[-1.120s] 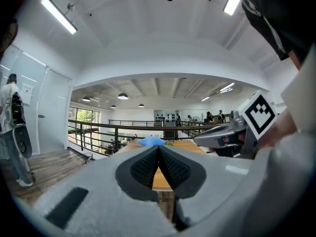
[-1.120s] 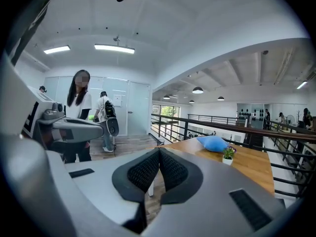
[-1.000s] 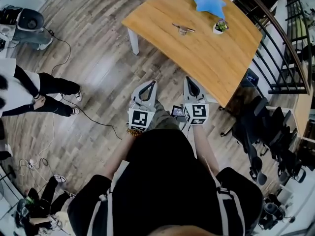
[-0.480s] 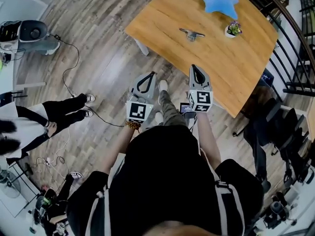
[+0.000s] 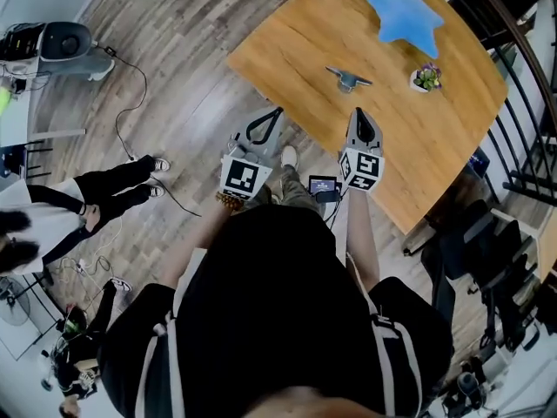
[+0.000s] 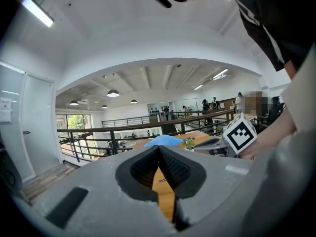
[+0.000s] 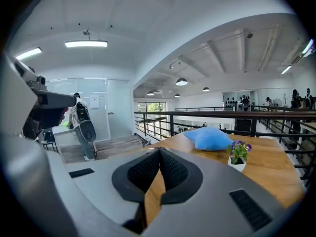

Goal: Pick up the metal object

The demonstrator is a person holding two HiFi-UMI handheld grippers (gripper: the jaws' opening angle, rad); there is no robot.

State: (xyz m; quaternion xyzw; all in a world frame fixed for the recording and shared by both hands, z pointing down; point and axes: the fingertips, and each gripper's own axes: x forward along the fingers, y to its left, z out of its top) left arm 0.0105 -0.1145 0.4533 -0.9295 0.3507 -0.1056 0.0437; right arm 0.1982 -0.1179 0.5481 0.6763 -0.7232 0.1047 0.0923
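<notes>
Metal object (image 5: 348,78) flat on tabletop (image 5: 287,50), upper centre of head view, left of potted plant (image 5: 426,77). Both tongs pinched together, empty. Left tongs (image 5: 275,112) at tabletop edge, right tongs (image 5: 360,113) over it, object ahead. Best play: spread right tongs first, come in low, straddle object's middle, squeeze.

Table (image 5: 296,50) was orange-brown, wood-grained. Star cushion (image 5: 405,16) blue. Metal object (image 5: 348,78) dull grey. Pot (image 5: 423,84) white; flowers purple, leaves green. Left gripper (image 5: 277,111), right gripper (image 5: 359,111) pale grey; pads (image 6: 175,169) black, ribbed; cubes (image 5: 244,178) bore black-and-white squares. Floor (image 5: 174,77) grey-brown planks.
</notes>
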